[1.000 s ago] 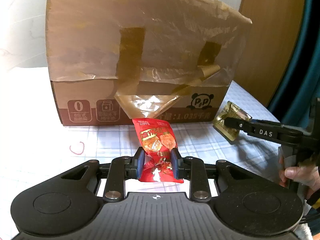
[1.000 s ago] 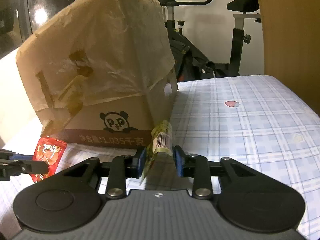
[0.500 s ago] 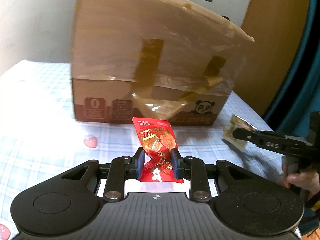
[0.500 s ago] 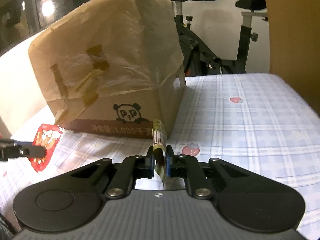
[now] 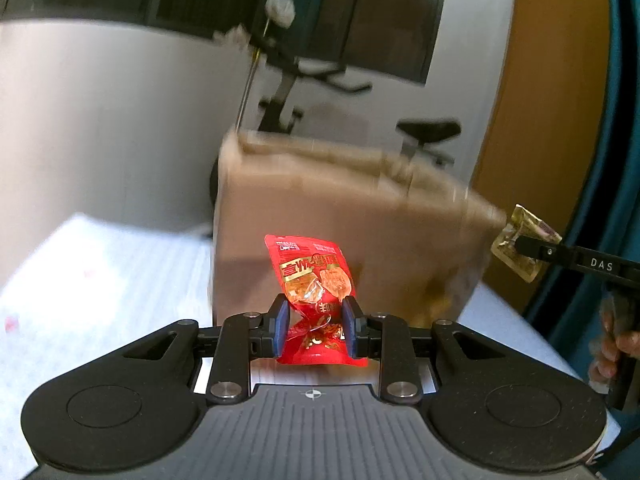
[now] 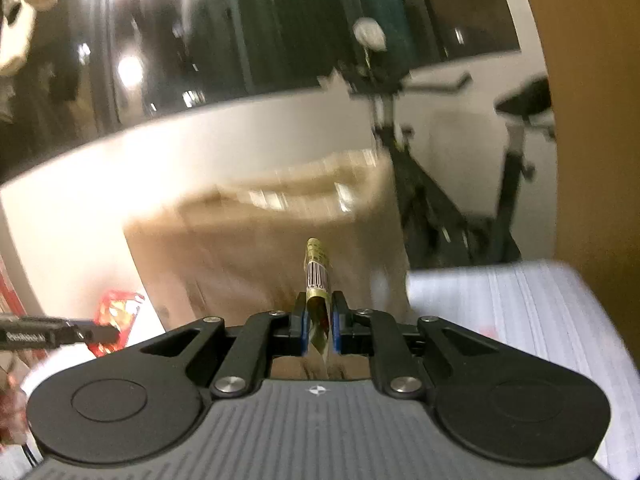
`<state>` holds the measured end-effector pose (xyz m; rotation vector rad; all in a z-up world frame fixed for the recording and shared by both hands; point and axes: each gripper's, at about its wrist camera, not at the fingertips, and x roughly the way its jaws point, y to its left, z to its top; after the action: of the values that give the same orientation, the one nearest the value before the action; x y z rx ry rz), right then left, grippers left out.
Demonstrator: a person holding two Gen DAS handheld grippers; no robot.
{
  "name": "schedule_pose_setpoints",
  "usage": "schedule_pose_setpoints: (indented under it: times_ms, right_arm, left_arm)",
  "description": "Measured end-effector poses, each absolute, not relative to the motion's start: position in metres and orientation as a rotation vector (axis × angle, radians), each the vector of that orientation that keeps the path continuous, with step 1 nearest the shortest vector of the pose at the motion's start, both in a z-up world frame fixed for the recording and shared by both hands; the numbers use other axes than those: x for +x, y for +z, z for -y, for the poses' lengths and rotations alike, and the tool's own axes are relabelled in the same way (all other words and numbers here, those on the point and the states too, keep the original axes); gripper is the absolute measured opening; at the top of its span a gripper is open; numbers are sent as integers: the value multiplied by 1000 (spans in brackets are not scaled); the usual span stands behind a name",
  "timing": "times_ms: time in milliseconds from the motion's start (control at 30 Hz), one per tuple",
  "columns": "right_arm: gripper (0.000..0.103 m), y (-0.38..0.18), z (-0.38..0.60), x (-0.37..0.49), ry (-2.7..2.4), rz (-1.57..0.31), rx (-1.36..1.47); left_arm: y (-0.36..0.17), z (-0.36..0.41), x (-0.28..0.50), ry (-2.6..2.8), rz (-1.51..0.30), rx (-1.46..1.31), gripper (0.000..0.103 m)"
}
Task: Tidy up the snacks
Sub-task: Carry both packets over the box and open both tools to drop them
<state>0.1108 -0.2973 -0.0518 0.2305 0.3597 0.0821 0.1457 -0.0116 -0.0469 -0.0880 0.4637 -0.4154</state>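
1. Your left hand-held gripper (image 5: 315, 322) is clamped on the red snack packet (image 5: 314, 284); the blue pads pinch its lower half and the printed top stands up above them, tilted a little left.
2. That red packet hangs in front of the cardboard box (image 5: 344, 232), between you and its near face, raised off the checked surface (image 5: 100, 280) the box stands on.
3. Your right hand-held gripper (image 6: 320, 322) is closed tight on the yellow-green snack packet (image 6: 317, 272), held edge-on with its barcode strip rising straight up from the pads.
4. This packet also sits in front of the cardboard box, near the box's right corner; from the left wrist view it hangs just off that corner.
5. Both views are motion-blurred, so the box print is unreadable.
6. An exercise bike (image 6: 460, 184) stands behind the box.
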Motion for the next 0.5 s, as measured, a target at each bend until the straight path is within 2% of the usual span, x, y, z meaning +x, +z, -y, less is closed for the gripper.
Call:
schedule_pose_setpoints:
  times_ms: [267,500]
  right_arm:
    - [12,7,287,164,144,-282,195]
    - [12,8,276,236,121,-374,166]
  left_arm:
    - [19,33,189,-484,-370,-60,30]
    - [19,64,251,-503,-414,-20,30]
